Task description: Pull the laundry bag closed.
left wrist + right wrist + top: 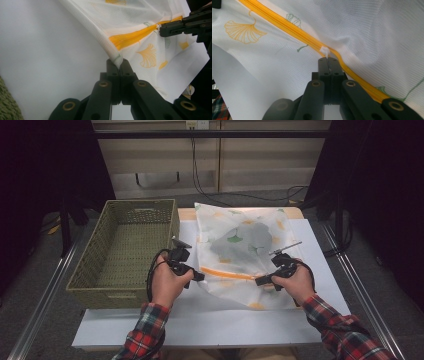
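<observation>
White table | left gripper pinches mesh bag corner | right gripper clamps zipper pull

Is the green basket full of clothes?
No, the basket beside the white mesh bag shows just its bare woven bottom inside.

Counter: white top, wood strip visible at far edge. Woven green basket sits on left side, overhanging left edge, reaching from far-left corner approx. to mid-depth; inside looks bare. White mesh bag w/ orange zipper & ginkgo-leaf print lies center-right, far end at far edge, near end partly lifted off the top. Near strip of counter bare white.
</observation>
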`<state>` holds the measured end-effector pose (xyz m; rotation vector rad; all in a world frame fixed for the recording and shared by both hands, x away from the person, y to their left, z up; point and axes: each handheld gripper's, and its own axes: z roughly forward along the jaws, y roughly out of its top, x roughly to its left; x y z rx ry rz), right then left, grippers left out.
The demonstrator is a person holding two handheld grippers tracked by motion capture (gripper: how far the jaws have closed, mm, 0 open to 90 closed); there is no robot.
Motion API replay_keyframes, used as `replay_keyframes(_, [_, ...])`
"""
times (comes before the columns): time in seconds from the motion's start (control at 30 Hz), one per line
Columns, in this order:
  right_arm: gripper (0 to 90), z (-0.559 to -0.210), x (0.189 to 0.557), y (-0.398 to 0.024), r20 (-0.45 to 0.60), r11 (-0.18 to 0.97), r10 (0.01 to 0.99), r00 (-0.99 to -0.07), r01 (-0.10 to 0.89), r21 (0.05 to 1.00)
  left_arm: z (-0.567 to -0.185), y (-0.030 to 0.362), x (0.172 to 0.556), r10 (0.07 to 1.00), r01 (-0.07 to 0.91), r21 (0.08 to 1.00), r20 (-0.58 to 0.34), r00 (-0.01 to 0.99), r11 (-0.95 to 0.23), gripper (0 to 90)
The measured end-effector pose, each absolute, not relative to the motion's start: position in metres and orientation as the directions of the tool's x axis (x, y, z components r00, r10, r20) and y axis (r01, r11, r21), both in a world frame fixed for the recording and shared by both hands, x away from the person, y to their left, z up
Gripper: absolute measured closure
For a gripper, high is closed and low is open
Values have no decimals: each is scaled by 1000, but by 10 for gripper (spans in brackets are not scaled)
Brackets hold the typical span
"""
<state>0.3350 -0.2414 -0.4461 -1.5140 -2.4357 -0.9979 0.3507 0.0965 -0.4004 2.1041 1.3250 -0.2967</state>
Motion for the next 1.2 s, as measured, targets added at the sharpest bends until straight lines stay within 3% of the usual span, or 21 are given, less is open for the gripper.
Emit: replay_keyframes(1.2, [900, -453, 337, -236, 382, 294, 786, -487, 837, 462, -396, 93, 349, 732, 873, 390, -495, 467, -294, 890])
